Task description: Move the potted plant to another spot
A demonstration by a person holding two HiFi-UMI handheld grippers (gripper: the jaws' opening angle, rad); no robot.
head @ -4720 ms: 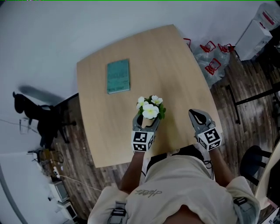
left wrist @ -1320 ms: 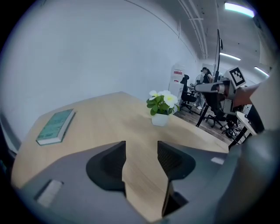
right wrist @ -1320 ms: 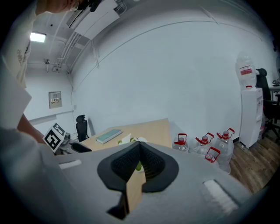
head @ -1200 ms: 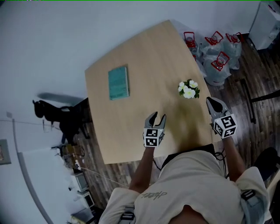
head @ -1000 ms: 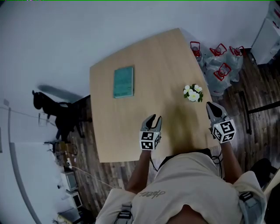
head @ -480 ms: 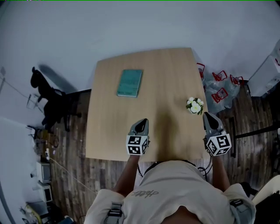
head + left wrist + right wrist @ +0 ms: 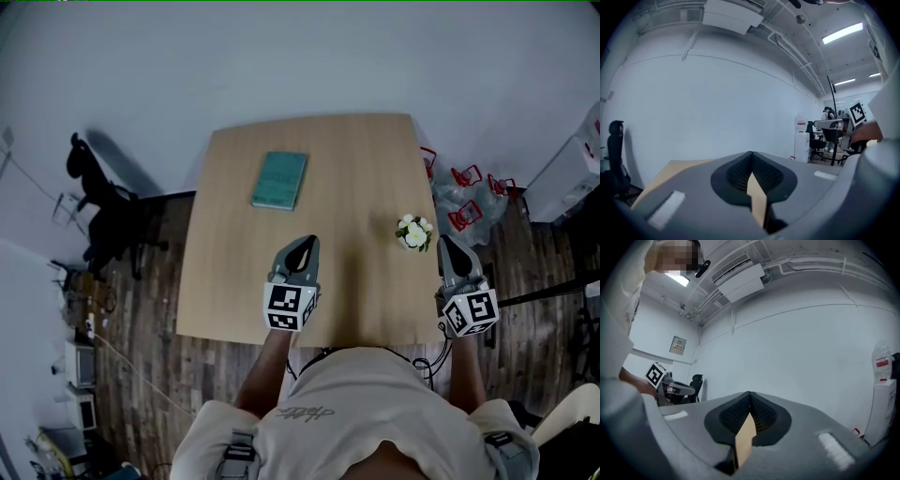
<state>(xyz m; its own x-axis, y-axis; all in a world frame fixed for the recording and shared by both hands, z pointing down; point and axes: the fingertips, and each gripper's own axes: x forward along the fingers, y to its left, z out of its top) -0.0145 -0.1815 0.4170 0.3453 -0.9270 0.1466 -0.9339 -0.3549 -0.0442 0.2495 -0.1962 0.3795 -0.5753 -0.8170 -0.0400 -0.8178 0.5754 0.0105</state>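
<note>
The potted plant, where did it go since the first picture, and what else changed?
The left gripper carried the potted plant to the table's right edge, let go and closed its fingers empty. The right gripper stayed empty, and the green book stayed put.

Cool, even light (ceiling strips [image 7: 841,33] glare), fisheye-curved edges, dark corners

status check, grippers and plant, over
Left gripper and right gripper both shut, empty. Potted plant upright on table near right edge, not held. Teal book well clear, nothing in the way.
</note>
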